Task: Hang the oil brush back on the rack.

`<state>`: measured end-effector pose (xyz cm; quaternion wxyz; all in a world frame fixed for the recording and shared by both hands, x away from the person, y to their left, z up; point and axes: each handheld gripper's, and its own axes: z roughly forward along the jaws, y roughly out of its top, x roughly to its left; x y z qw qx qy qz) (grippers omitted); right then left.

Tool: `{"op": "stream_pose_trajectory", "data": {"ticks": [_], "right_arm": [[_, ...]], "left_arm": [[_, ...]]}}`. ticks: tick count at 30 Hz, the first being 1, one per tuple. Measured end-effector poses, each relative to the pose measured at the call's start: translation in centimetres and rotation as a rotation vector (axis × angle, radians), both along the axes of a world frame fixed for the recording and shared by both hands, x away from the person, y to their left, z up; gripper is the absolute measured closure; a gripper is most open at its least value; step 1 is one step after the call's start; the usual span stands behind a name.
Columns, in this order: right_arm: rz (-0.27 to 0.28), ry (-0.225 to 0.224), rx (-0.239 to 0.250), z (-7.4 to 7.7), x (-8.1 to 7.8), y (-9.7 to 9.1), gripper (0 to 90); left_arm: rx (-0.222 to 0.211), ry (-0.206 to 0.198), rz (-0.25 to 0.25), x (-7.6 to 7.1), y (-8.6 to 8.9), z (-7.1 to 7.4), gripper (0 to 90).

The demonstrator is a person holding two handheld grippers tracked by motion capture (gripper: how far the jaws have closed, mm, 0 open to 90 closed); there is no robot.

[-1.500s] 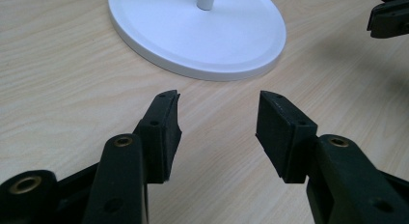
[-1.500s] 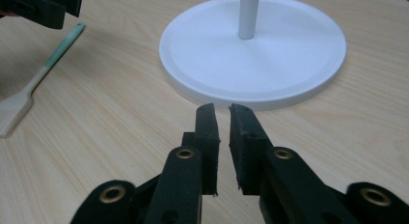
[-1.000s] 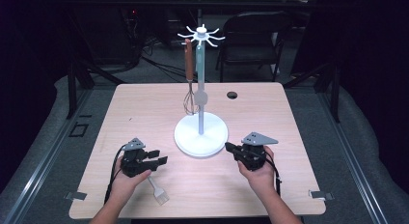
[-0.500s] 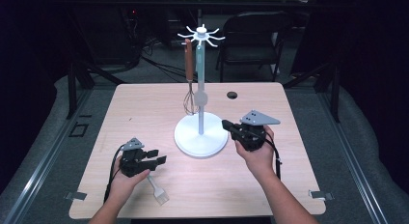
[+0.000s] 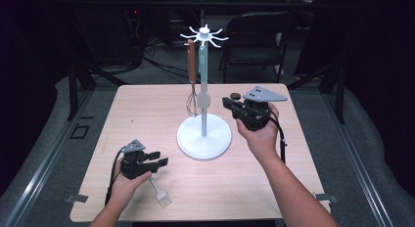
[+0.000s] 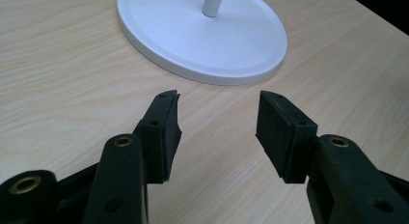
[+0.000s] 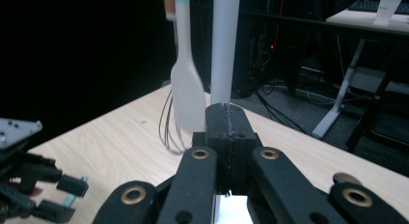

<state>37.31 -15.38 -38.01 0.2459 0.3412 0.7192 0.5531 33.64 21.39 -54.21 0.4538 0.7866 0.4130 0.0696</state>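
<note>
High view looks down from near side over whole table. Gripper views sit low, close; both share white stand.

The white stand is cut off by the top edge in the left gripper view; the left hand hides the brush handle; the dark disc is too small to tell.

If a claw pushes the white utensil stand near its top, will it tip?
Probably not easily: the utensil stand has a wide round base flat on the table. Its thin tall pole may sway, swinging the hanging whisk.
</note>
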Motion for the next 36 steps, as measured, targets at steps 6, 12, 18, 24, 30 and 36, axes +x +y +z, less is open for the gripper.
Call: {"op": "stream_pose_trajectory", "data": {"ticks": [6, 12, 18, 24, 30, 36], "right_arm": [[-0.010, -0.025, 0.033, 2.3, 0.7, -0.2, 90.0], [-0.021, -0.067, 0.036, 4.4, 1.3, -0.2, 90.0], [-0.037, -0.100, 0.042, 6.5, 1.8, -0.2, 90.0], [-0.050, -0.121, 0.065, 8.7, 2.6, -0.1, 90.0], [-0.065, -0.131, 0.064, 10.4, 3.6, 0.2, 90.0], [-0.056, -0.131, 0.110, 11.3, 3.8, 0.4, 90.0]], "left_arm": [[-0.002, 0.001, 0.005, 0.0, 0.1, 0.0, 50.1], [-0.005, 0.001, 0.003, 0.0, 0.1, -0.1, 50.1], [-0.006, -0.002, 0.004, 0.0, 0.1, -0.1, 50.1], [-0.007, -0.002, 0.005, 0.1, 0.2, -0.1, 50.1], [-0.011, 0.000, 0.010, 0.1, 0.3, 0.0, 50.1], [-0.019, -0.003, 0.020, 0.2, 0.6, 0.0, 50.1]]}}
